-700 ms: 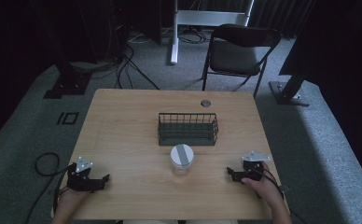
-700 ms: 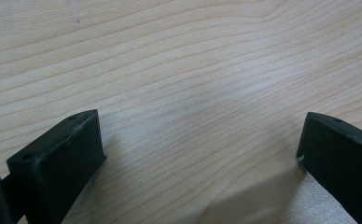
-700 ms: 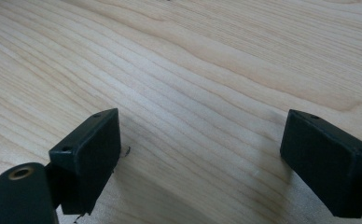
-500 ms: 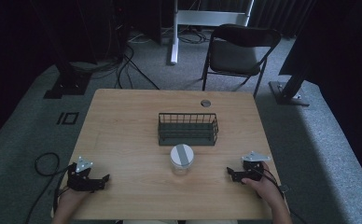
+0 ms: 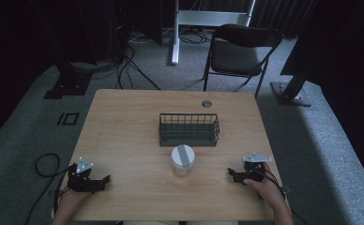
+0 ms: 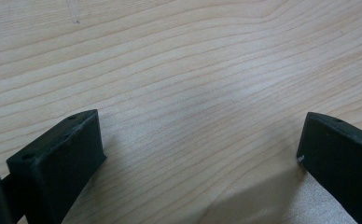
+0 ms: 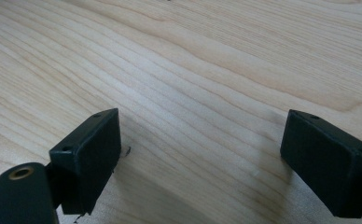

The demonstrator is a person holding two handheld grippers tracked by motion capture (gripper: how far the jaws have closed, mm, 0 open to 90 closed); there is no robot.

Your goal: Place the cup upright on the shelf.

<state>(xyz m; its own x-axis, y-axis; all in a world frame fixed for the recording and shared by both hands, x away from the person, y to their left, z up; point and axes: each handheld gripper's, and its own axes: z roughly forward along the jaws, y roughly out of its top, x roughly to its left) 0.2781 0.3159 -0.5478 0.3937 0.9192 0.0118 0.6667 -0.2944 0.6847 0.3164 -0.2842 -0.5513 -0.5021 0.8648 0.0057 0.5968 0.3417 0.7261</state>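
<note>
Both grippers, left [image 5: 106, 179] and right [image 5: 231, 172], spread wide; jar [image 5: 182, 160] contents perhaps indiscernible.

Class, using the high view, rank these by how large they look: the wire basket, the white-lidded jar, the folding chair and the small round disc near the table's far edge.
1. folding chair, though it stands farther from the camera
2. wire basket
3. white-lidded jar
4. small round disc
</note>
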